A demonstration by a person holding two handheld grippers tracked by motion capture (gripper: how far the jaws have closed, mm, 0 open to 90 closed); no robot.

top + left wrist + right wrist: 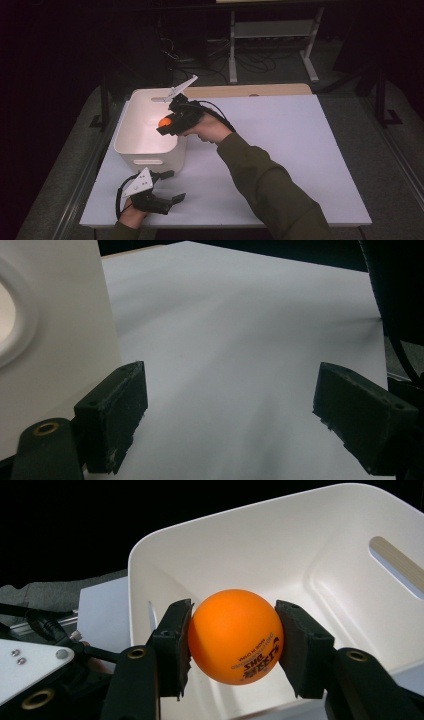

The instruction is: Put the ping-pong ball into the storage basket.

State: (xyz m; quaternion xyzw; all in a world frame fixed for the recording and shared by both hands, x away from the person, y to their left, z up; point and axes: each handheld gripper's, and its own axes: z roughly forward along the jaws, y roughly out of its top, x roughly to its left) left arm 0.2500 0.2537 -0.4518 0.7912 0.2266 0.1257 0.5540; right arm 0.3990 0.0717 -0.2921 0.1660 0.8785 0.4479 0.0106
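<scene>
high view: right gripper (pixel 166 123) is held over the open white bin (pixel 131 141), which stands at the left side of the white table (pixel 280 155). an orange ball (pixel 164 122) sits pinched between its jaws, above the bin's interior and clear of the floor of the bin. left gripper (pixel 172 186) rests low on the table just in front of the bin, jaws spread, nothing between them.

left gripper view: left gripper (pixel 230 415) jaws stand wide apart over bare table surface; the bin wall (pixel 60 340) is just beside the left-hand jaw.

right gripper view: right gripper (pixel 234 637) jaws press on both sides of the orange ball (pixel 235 635), printed lettering facing the camera. bin (pixel 280 545) lies open beyond and below, slot handle visible in its far wall.
</scene>
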